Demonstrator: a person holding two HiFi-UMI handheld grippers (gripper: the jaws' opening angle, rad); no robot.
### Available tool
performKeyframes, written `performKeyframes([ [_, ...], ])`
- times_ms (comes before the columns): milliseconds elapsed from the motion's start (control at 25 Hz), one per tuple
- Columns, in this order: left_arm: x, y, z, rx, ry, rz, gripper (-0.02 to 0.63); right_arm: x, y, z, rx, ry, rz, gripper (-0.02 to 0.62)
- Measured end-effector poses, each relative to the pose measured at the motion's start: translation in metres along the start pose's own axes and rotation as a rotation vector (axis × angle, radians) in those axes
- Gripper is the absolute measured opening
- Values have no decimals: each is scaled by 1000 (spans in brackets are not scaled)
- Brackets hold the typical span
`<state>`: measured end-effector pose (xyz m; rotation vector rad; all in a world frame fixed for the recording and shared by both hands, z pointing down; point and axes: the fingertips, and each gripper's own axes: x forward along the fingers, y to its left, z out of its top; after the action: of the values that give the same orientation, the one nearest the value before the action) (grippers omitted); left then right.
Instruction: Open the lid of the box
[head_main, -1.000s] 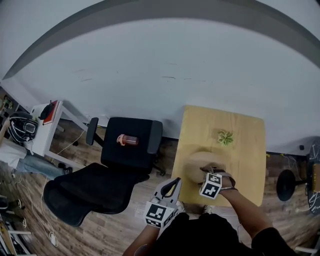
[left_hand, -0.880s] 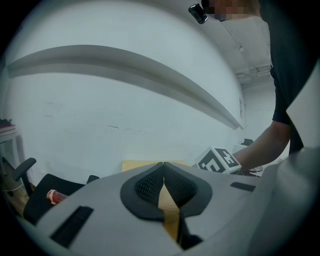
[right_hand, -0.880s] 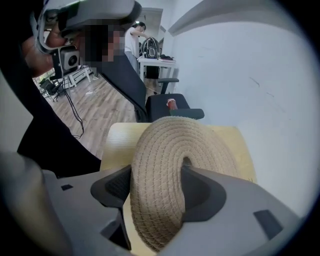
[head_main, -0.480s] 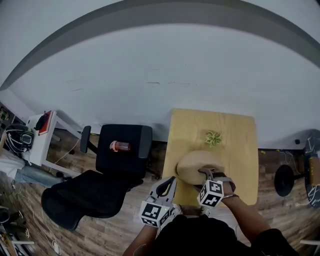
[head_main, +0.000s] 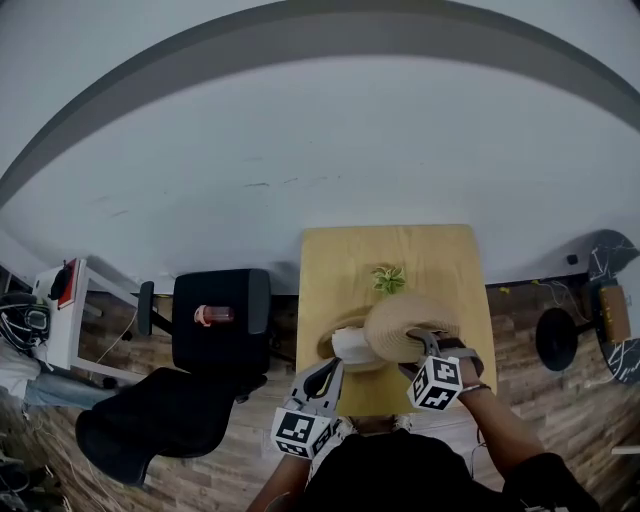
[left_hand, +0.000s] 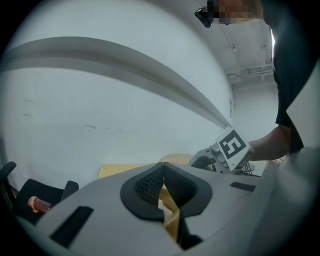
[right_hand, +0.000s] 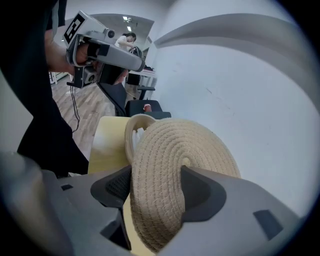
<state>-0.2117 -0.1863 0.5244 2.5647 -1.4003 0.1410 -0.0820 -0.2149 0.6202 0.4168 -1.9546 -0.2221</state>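
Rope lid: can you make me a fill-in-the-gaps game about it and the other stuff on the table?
1. The right gripper has its fingers closed on the woven rope lid, so the round box stands ____.
2. The left gripper has its fingers shut and holds ____.
3. The little plant on the wooden table is coloured ____.

Missing words: open; nothing; green

Bright, even, diffuse indoor light; shadows faint. Heavy fisheye bending, dark vignette round gripper views. Ceiling lamps (right_hand: 125, 18) small glare spots. Lid (right_hand: 180, 165) weave sharp; nearest foreground soft at frame bottom.
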Motion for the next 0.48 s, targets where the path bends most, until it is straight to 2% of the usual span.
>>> performKeyframes([
  [320, 26, -29, -3, 19, 15, -59, 20, -11, 0, -81, 49, 84, 37, 314],
  [480, 33, -39, -7, 8, 40, -60, 20, -4, 6, -110, 81, 101, 73, 313],
])
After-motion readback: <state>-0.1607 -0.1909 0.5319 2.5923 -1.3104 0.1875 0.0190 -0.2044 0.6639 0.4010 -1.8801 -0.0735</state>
